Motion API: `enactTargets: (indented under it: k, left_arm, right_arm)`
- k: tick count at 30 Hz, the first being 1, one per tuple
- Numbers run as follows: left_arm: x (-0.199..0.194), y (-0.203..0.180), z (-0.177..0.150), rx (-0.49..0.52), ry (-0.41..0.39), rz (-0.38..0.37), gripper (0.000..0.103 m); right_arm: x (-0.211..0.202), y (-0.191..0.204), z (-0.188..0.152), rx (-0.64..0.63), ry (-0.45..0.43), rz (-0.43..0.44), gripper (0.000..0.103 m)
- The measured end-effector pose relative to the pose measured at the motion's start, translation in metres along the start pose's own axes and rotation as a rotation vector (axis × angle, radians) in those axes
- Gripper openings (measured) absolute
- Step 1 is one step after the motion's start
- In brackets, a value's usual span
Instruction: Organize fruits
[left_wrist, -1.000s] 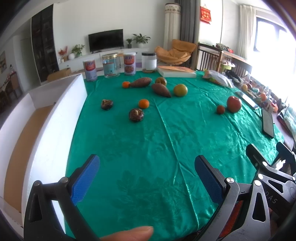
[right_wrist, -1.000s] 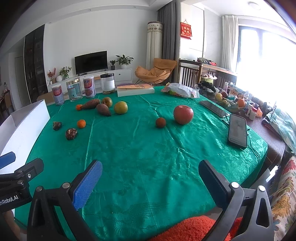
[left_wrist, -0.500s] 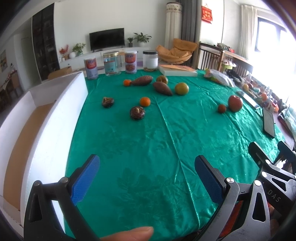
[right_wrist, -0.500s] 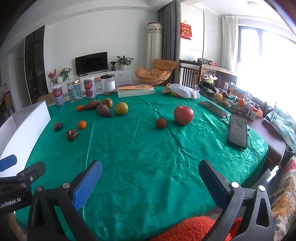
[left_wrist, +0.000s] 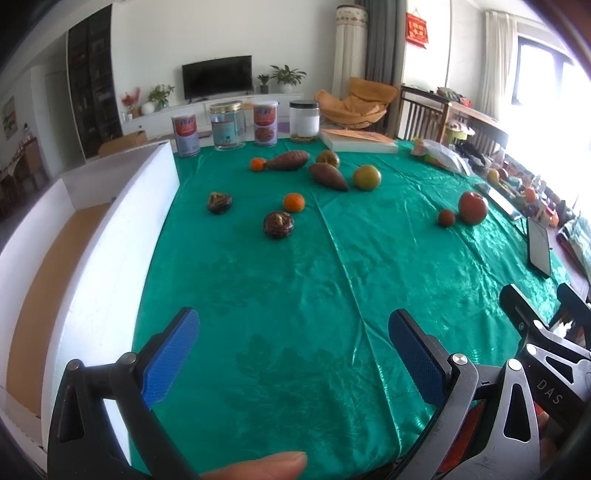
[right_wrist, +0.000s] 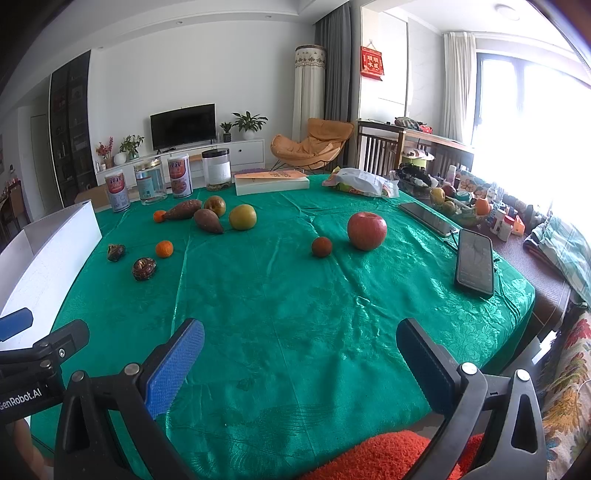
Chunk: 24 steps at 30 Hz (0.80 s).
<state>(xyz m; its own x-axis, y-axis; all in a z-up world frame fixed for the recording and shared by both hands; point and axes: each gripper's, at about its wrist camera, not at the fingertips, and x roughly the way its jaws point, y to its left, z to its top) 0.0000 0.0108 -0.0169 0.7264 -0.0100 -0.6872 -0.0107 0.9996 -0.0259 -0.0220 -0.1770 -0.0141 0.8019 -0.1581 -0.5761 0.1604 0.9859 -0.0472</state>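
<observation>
Fruits lie scattered on the green tablecloth (left_wrist: 295, 295): a red apple (right_wrist: 366, 230) with a small dark-red fruit (right_wrist: 321, 246) beside it, a yellow-green pear (right_wrist: 242, 216), two sweet potatoes (right_wrist: 208, 220), small oranges (right_wrist: 164, 248), and two dark brown fruits (left_wrist: 278, 225). A white box (left_wrist: 110, 240) with a brown floor stands at the table's left edge. My left gripper (left_wrist: 293, 343) is open and empty over the near cloth. My right gripper (right_wrist: 301, 350) is open and empty, to the right of the left one.
Several jars and tins (left_wrist: 225, 125) and a flat book box (left_wrist: 358, 142) stand at the far edge. Two phones (right_wrist: 474, 262) lie at the right edge, beside a cluttered side table (right_wrist: 461, 195). A plastic bag (right_wrist: 362, 181) lies at the far right.
The left wrist view has shifted slightly; the fruits sit a little lower in it. The right gripper has hardly moved. Both grippers stay open.
</observation>
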Motion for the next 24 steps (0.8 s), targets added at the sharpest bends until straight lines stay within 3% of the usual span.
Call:
enactTargets:
  k: [24]
  left_arm:
    - [0.0024,0.0016,-0.0006,-0.004,0.003,0.002,0.102]
  right_arm:
    - [-0.0007,0.001,0.0011,0.001,0.004,0.007,0.103]
